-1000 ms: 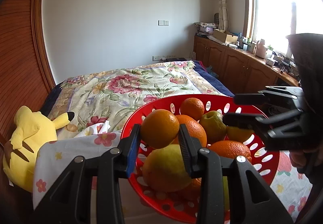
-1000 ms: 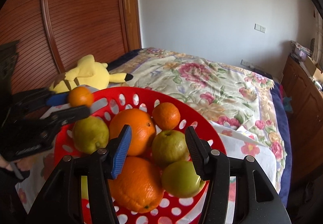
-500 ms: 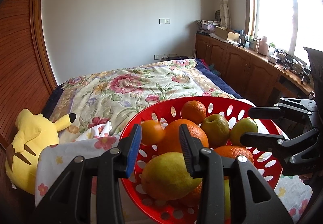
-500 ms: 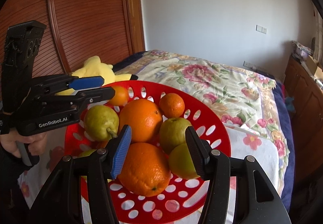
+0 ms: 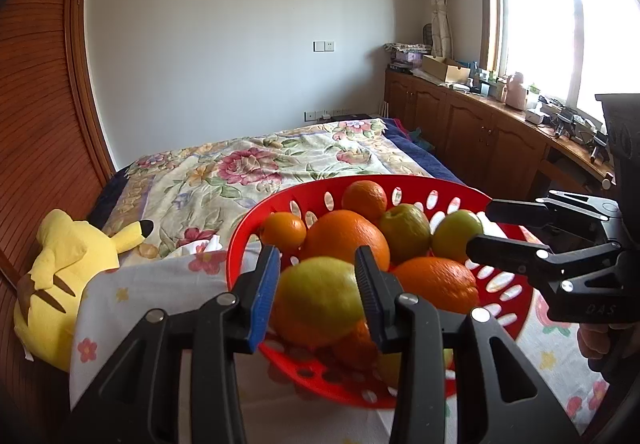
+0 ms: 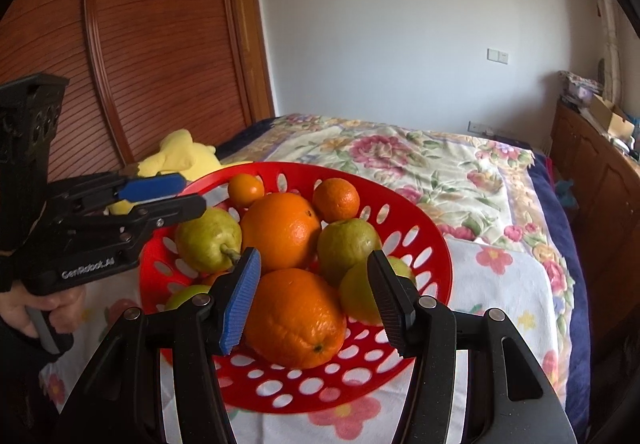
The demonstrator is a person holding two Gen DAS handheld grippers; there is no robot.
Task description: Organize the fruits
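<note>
A red perforated basket (image 5: 256, 220) (image 6: 436, 244) stands on a flowered white cloth and holds several oranges, green fruits and a pear (image 6: 208, 240). A small orange (image 5: 283, 231) (image 6: 245, 189) lies at the basket's rim, free of any gripper. My left gripper (image 5: 316, 284) is open and empty, its jaws at the basket's near edge on either side of a yellow-green fruit (image 5: 318, 300) without touching it. My right gripper (image 6: 314, 304) is open and empty above a large orange (image 6: 294, 318). Each gripper shows in the other's view, the left (image 6: 168, 196), the right (image 5: 480, 228).
The cloth (image 6: 504, 284) covers a low surface beside a bed with a floral quilt (image 5: 256, 164). A yellow plush toy (image 5: 60, 276) lies left of the basket against a wooden sliding door (image 6: 160, 44). Wooden cabinets (image 5: 480, 132) with clutter run along the window wall.
My left gripper has let go of the small orange, which now lies at the basket's rim, and has pulled back toward the near edge. My right gripper has held still, open.
</note>
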